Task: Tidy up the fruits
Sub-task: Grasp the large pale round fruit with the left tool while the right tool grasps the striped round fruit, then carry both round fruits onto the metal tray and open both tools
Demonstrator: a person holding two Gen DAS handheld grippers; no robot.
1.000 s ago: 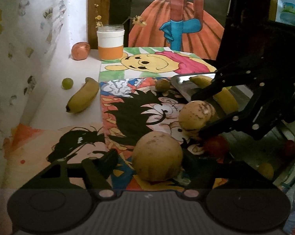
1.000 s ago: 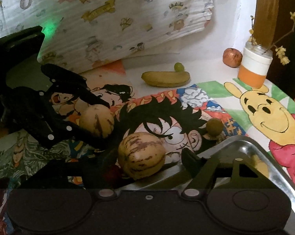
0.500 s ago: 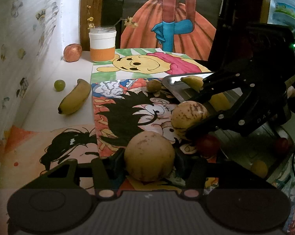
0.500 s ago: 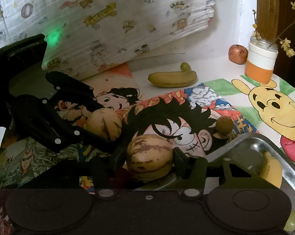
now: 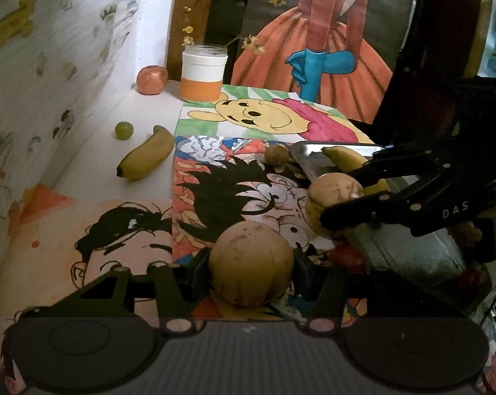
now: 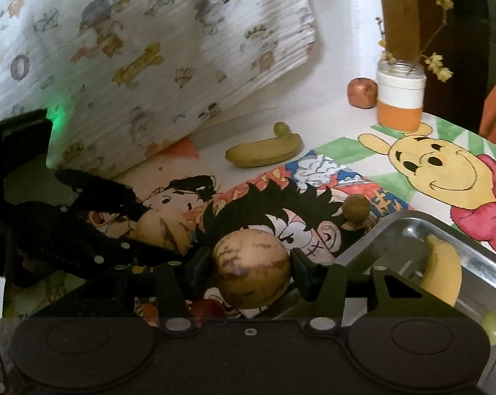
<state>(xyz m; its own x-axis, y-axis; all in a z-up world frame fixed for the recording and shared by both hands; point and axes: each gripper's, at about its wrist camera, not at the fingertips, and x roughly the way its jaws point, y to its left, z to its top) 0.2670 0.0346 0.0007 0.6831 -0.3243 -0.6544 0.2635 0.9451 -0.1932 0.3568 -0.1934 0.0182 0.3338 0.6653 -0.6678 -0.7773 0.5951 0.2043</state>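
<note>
My left gripper (image 5: 252,265) is shut on a round tan melon (image 5: 252,263) low over the cartoon mat. My right gripper (image 6: 252,271) is shut on a second, striped tan melon (image 6: 252,271) beside the steel tray (image 6: 471,250). Each gripper shows in the other's view: the right one (image 5: 338,197) with its melon (image 5: 330,194), the left one (image 6: 156,227) with its melon (image 6: 162,230). The tray (image 5: 422,256) holds a banana (image 5: 346,161), also in the right wrist view (image 6: 442,276). A loose banana (image 5: 147,158), a green grape (image 5: 123,130) and a reddish apple (image 5: 151,79) lie on the white surface at the back.
A white and orange jar (image 5: 203,77) with dry twigs stands at the back by a wooden post. A small brown fruit (image 5: 276,155) sits by the tray's far corner. A red fruit (image 5: 350,256) lies by the tray's near edge. A patterned cloth (image 6: 133,49) hangs on the left.
Both grippers closed from open onto their melons. The right gripper with its melon has shifted slightly toward the tray.
</note>
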